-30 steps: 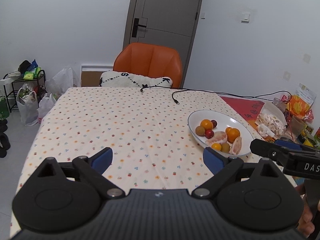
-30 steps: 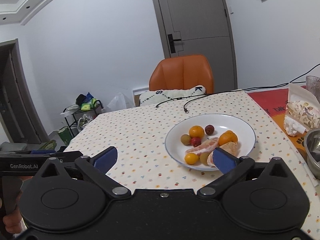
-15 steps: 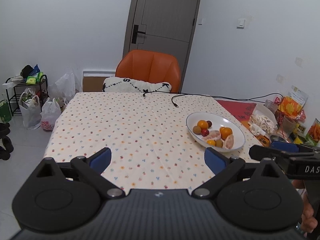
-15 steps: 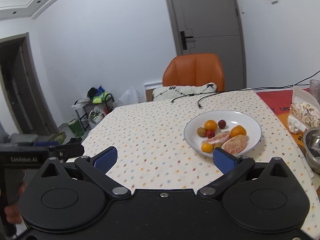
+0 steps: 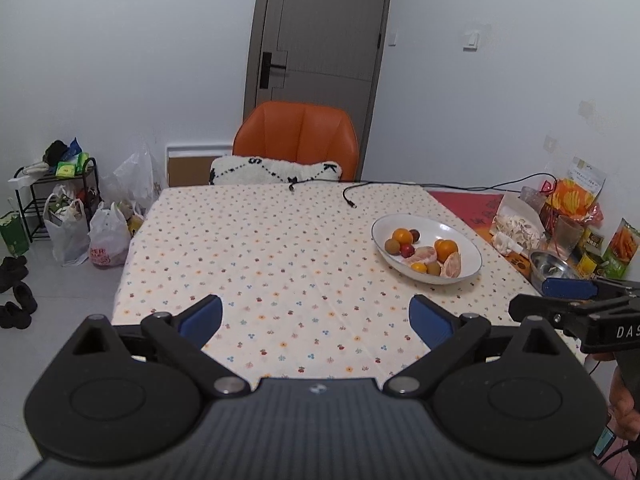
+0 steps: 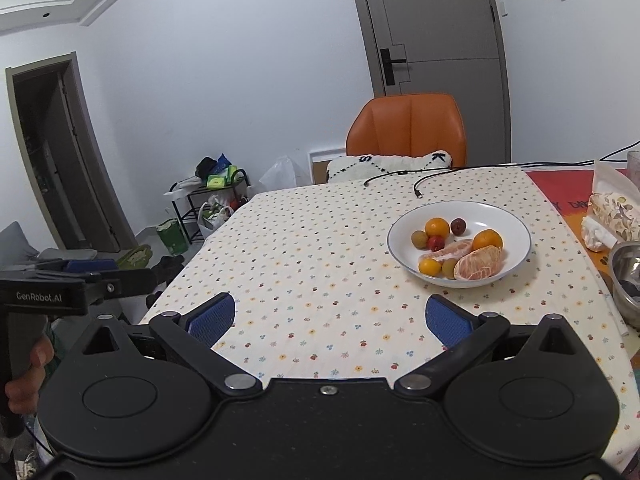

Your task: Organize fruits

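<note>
A white oval plate [image 5: 468, 242] [image 6: 516, 226] on the flowered tablecloth holds several fruits: oranges [image 5: 402, 236] [image 6: 437, 227], peeled citrus pieces [image 5: 451, 265] [image 6: 480, 263], small brown and red fruits. My left gripper [image 5: 316, 318] hovers open above the near table edge, nothing between its blue pads. My right gripper [image 6: 328, 316] is also open and empty, near the front edge, short of the plate. In the left wrist view the right gripper [image 5: 576, 300] shows at the right edge.
An orange chair [image 5: 296, 140] with a white cushion stands at the far end. Black cables [image 5: 352, 196] lie on the table. Snack bags, a glass and a metal bowl [image 5: 550, 266] crowd the right side. Bags and a rack [image 5: 48, 188] stand on the floor at left.
Both grippers have pulled back and risen from the table; the plate looks smaller and farther away. Both stay open and empty.
</note>
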Motion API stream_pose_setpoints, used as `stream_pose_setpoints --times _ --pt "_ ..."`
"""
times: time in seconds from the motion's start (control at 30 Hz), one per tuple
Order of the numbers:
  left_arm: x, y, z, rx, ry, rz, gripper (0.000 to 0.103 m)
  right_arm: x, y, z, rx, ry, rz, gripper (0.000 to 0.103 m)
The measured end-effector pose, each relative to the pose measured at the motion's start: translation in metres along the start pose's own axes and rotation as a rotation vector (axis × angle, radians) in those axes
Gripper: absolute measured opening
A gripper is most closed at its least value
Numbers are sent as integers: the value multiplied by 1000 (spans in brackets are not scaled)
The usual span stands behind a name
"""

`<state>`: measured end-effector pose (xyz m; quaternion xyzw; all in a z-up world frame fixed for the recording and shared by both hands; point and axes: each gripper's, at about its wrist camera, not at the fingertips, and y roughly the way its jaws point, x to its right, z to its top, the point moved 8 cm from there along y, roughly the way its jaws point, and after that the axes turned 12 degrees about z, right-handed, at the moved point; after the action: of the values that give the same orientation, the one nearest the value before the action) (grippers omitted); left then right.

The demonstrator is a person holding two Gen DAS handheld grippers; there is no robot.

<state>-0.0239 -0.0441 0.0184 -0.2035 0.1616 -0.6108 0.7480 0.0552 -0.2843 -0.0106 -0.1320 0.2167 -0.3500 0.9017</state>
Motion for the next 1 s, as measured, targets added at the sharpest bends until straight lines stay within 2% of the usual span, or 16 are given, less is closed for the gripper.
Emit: stream_pose_setpoints --times 0.43,1.0 --pt "-17 -1 -1 11 -28 9 99 0 -8 2 5 -10 -19 103" --pt "-19 -3 0 20 -30 8 99 3 -9 0 6 -8 -23 103"
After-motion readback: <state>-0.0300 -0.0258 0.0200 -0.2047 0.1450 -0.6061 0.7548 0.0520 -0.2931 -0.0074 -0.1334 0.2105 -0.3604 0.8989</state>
